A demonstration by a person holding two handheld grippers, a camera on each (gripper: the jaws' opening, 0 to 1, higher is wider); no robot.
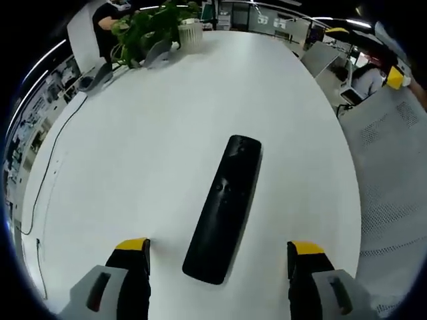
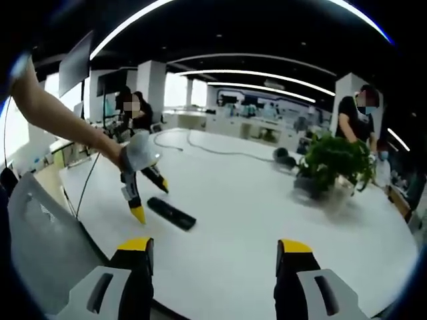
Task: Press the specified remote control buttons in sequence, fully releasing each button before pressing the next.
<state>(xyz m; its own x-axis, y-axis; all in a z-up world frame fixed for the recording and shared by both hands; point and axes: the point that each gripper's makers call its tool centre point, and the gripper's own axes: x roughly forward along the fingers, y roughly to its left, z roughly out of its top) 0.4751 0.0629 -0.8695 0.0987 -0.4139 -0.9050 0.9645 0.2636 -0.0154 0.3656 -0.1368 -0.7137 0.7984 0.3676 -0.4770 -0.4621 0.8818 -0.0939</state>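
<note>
Between the spread jaws of the left gripper (image 1: 218, 259), a black remote (image 1: 223, 210) lies flat on the white table (image 1: 160, 120). Right gripper (image 2: 213, 257) gapes open too. Beyond: a potted plant (image 2: 335, 160), an office.

No lettering, brand or number can be read anywhere; the remote control (image 1: 223, 210) has buttons, but their marks are too small to read.
</note>
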